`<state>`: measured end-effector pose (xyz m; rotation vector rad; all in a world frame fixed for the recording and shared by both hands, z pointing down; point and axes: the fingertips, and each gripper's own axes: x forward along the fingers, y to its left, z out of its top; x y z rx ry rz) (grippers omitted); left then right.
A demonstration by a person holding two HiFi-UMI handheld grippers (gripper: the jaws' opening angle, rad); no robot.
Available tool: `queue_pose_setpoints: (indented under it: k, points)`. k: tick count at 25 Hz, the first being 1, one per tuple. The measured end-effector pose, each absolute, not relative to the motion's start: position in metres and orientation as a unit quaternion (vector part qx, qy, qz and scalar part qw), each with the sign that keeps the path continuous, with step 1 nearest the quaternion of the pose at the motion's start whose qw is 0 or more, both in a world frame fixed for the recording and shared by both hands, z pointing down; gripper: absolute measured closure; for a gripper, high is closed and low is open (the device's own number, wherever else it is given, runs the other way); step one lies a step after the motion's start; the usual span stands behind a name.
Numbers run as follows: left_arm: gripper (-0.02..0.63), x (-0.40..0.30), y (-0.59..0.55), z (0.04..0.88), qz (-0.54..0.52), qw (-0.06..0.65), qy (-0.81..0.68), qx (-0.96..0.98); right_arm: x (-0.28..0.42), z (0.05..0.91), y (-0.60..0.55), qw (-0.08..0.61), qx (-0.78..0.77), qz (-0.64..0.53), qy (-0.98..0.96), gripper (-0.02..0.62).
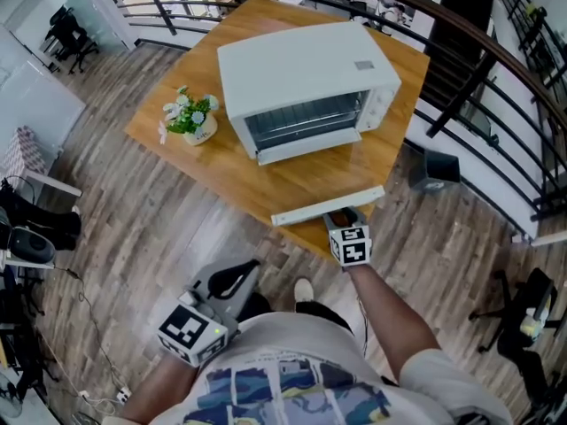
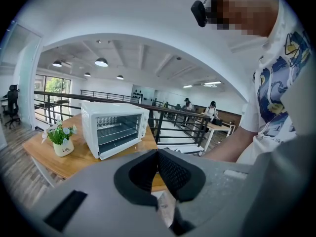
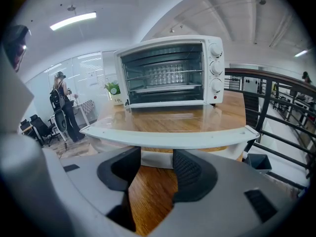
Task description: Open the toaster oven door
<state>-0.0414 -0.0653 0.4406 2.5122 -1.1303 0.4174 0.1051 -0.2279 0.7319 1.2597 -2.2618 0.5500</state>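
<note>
Lying open, toaster oven door (image 1: pixel 310 182), right tongs (image 3: pixel 157 154) spread at handle (image 3: pixel 168 137)

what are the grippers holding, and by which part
Nothing is held. The right gripper has its jaws apart by the oven door handle, not clamping it; the left gripper is shut on nothing.

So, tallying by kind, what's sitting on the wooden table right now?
toaster oven: 1
potted plant: 1
Total: 2
</note>
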Motion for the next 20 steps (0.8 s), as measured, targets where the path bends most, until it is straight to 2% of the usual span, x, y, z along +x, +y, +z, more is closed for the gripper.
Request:
queue_pose_setpoints:
  k: [20]
  points:
    - [0.603, -0.0394, -0.0658, 0.4431, 0.151, 0.193, -0.397, 0.884, 0.1075, 0.7338, -0.2301, 0.241, 0.461, 0.194, -0.832, 0.397]
